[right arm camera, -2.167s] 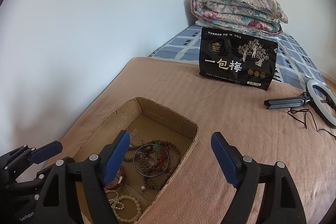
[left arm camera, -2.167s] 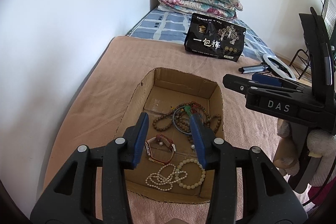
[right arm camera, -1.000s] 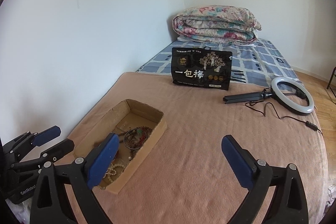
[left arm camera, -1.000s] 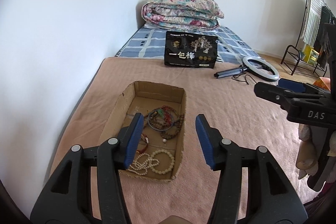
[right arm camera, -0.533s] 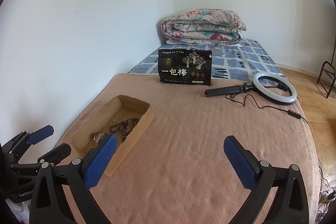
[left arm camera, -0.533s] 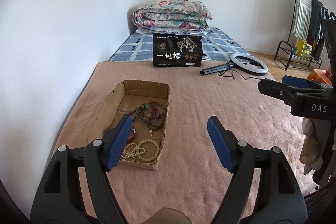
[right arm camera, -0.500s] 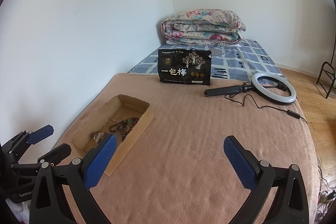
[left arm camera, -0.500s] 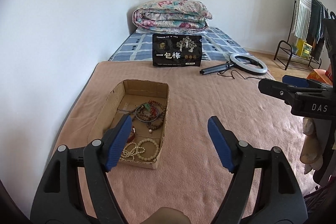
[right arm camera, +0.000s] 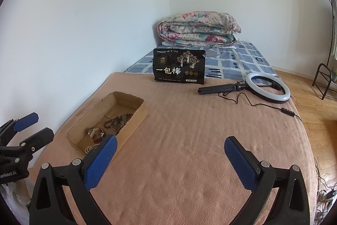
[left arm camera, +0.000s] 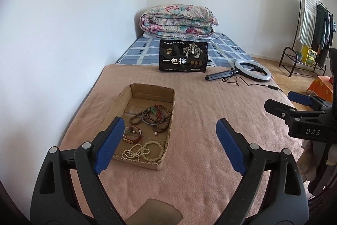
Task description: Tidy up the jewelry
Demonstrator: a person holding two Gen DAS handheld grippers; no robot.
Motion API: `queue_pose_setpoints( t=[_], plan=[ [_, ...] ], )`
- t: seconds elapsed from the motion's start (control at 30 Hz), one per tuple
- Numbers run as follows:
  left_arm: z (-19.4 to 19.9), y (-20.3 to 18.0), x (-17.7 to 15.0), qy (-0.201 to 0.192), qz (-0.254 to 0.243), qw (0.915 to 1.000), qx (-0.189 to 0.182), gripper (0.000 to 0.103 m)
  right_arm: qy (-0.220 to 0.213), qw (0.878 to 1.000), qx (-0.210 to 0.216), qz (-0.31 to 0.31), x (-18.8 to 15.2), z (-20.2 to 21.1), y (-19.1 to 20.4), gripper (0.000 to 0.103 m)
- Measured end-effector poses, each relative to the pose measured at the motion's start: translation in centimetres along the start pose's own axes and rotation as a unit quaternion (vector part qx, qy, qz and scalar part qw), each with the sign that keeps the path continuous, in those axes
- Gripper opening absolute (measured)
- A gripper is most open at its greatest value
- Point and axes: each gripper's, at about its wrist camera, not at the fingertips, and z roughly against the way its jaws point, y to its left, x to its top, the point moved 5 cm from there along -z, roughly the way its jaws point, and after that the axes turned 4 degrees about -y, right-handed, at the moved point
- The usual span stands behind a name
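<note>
All the jewelry visible lies inside the shallow cardboard box (left arm camera: 145, 123) on the pink blanket (left arm camera: 200, 161): a pale bead bracelet (left arm camera: 153, 150) and a small white bead strand (left arm camera: 133, 152) at the near end, a watch with a brown strap (left arm camera: 132, 134) in the middle, and dark wooden bead strands (left arm camera: 154, 117) with a bangle further back. No piece shows on the blanket around it, so the gathering looks done; only sorting inside the box might remain. The left gripper (left arm camera: 169, 139) and right gripper (right arm camera: 168, 159) both gape wide, holding nothing, above the blanket well short of the box
</note>
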Motion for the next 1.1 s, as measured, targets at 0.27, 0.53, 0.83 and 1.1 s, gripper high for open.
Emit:
queue_pose_setpoints(
  t=[0.27, 0.53, 0.83, 1.1],
  plan=[
    [0.0, 0.3, 0.0, -0.001, -0.009, 0.9997, 0.021, 0.097, 0.000, 1.000, -0.001, 0.005, 0.0, -0.2, -0.2, 0.103],
    [0.0, 0.2, -0.2, -0.002, -0.015, 0.9995, 0.030, 0.101, 0.000, 1.000, 0.000, 0.005, -0.1, -0.3, -0.1, 0.103],
    [-0.2, 0.0, -0.3, 0.000, -0.018, 0.9994, 0.031, 0.101, 0.003, 1.000, -0.003, 0.005, 0.0, -0.8, -0.3, 0.103],
    [-0.3, 0.0, -0.4, 0.002, -0.017, 0.9994, 0.030, 0.102, 0.008, 1.000, -0.001, 0.009, -0.1, -1.4, -0.3, 0.103]
  ],
)
